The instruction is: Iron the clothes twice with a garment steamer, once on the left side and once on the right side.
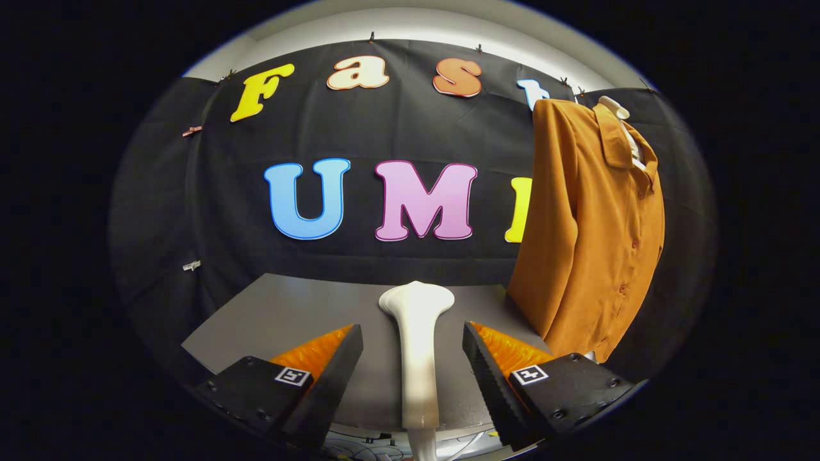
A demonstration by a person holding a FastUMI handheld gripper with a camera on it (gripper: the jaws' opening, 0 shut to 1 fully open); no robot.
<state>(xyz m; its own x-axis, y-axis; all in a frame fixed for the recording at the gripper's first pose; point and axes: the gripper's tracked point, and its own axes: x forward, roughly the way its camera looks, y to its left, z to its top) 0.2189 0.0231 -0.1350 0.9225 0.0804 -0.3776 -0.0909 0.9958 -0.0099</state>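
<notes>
The gripper [413,358] is held level, its two fingers [333,365] spread wide apart, one on each side of the steamer's handle [418,358]. Neither finger seems to touch the handle, though the fisheye bend makes the gaps hard to judge. The handle stands midway between them.

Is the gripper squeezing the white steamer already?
No, the gripper is open, with the steamer lying on the table between its fingers and a gap on both sides.

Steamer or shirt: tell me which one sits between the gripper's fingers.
The white steamer: its handle runs between the open fingers, untouched by either. The orange shirt hangs beyond them, off to the right.
</notes>
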